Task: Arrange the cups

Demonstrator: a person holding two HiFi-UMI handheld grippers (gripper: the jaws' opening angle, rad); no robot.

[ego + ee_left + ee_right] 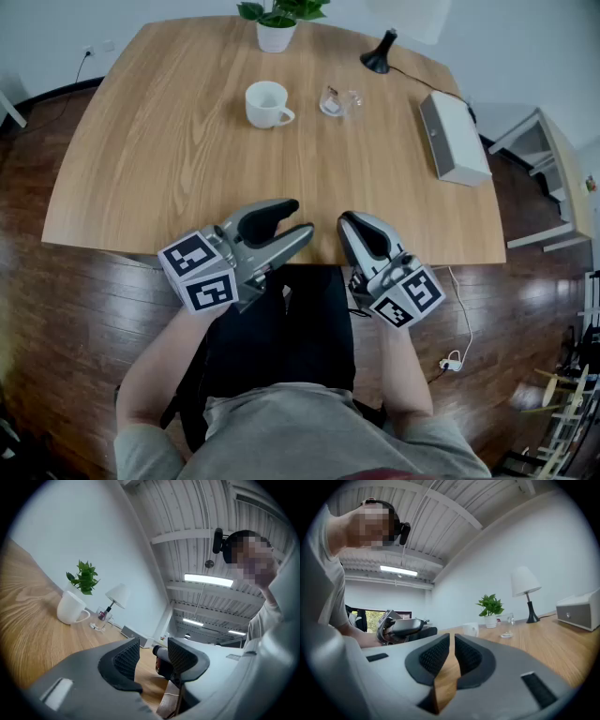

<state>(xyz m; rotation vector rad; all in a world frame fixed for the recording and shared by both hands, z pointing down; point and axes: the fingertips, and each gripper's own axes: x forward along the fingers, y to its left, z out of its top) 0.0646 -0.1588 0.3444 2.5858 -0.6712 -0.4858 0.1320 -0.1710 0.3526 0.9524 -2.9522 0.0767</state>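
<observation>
Our head view steeply down on the worktop [187, 159], both gripper views low across it from the near edge, all sharing the mug [267, 103].

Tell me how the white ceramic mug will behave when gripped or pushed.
The white ceramic mug looks thick-walled and rigid, so it is probably heavy for its size. Its glossy glaze may slip in a grip. Standing upright on a broad base on the wooden table, it would likely slide rather than tip under a low push.
</observation>
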